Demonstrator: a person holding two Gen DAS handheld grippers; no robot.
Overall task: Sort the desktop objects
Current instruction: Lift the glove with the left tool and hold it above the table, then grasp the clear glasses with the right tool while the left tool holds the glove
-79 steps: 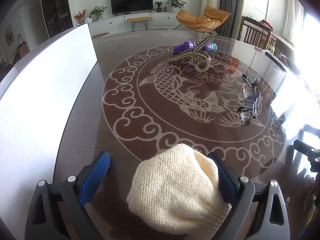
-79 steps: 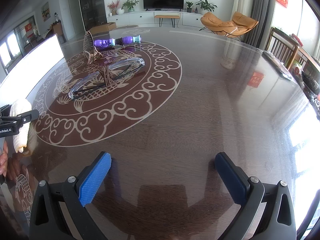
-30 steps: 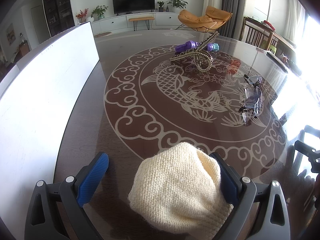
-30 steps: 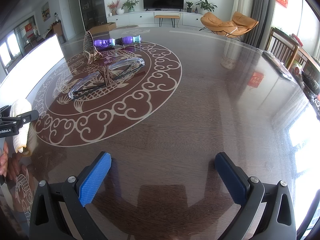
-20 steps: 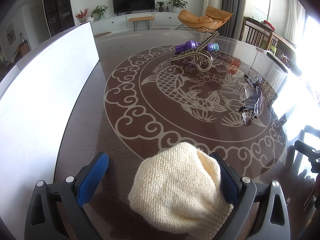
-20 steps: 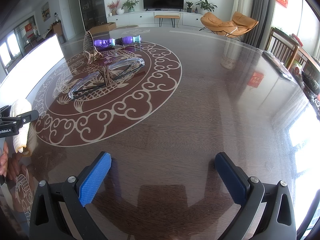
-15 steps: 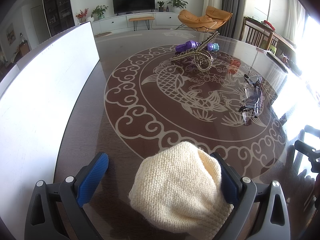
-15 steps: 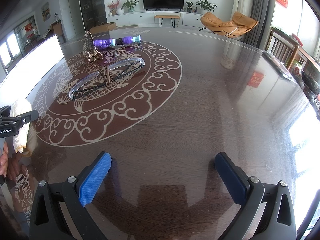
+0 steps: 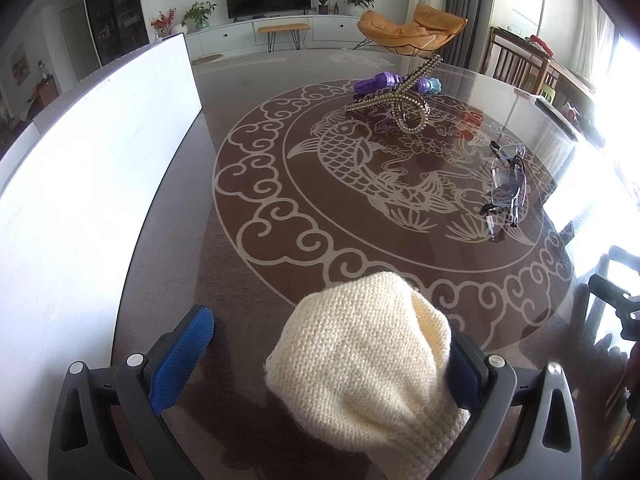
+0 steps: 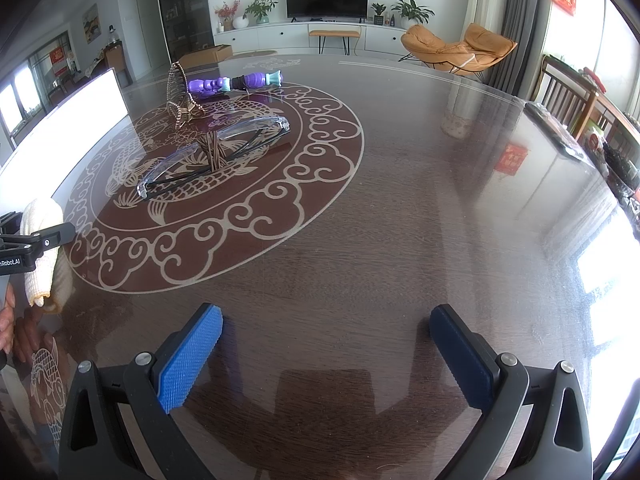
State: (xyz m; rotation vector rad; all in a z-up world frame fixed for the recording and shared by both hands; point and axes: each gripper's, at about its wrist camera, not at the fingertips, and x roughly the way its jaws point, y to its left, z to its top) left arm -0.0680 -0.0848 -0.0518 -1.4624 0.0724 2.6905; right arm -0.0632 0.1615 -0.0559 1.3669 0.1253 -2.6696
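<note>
Between your left claw (image 9: 328,360) fingers, a cream knit hat (image 9: 362,364) against the right pad, jaws spread, glasses (image 9: 506,188) ahead-right on the counter (image 9: 248,280), your right claw (image 10: 326,354) spread, holding nothing.

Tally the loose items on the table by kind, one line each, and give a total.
Knitted cream item, lying between the fingers of the open left gripper: 1
Clear glasses: 1
Purple and teal toy: 1
Beaded gold piece: 1
Total: 4
The open right gripper holds nothing.
</note>
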